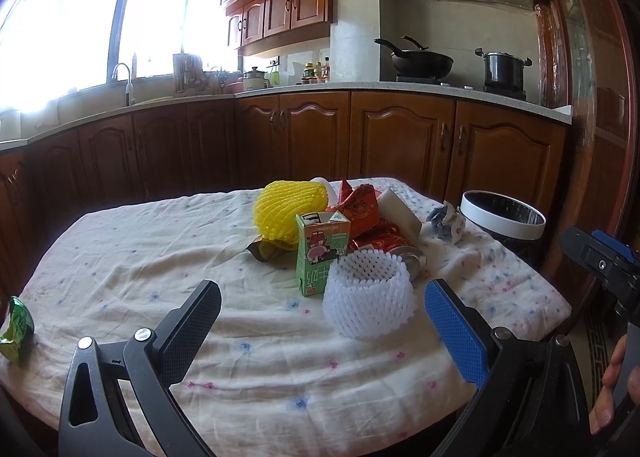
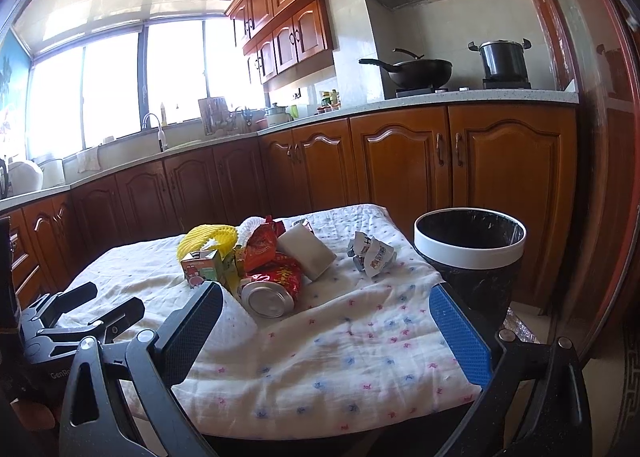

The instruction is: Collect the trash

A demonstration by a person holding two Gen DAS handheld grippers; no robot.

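A heap of trash lies on the cloth-covered table (image 1: 120,269): a white foam net sleeve (image 1: 368,293), a green milk carton (image 1: 320,253), a yellow foam net (image 1: 290,211), red snack wrappers (image 1: 360,209), a tipped can (image 2: 270,299) and a crumpled paper wad (image 2: 372,251). A black bin with a white rim (image 2: 470,245) stands off the table's far right corner. My left gripper (image 1: 324,329) is open, the white sleeve just ahead between its fingers, untouched. My right gripper (image 2: 328,333) is open over bare cloth, near the can.
A green wrapper (image 1: 16,331) lies at the table's left edge. The other gripper (image 2: 80,321) shows at the left of the right wrist view. A hand (image 1: 616,381) is at the right. Wooden cabinets (image 1: 400,137) and a counter run behind the table.
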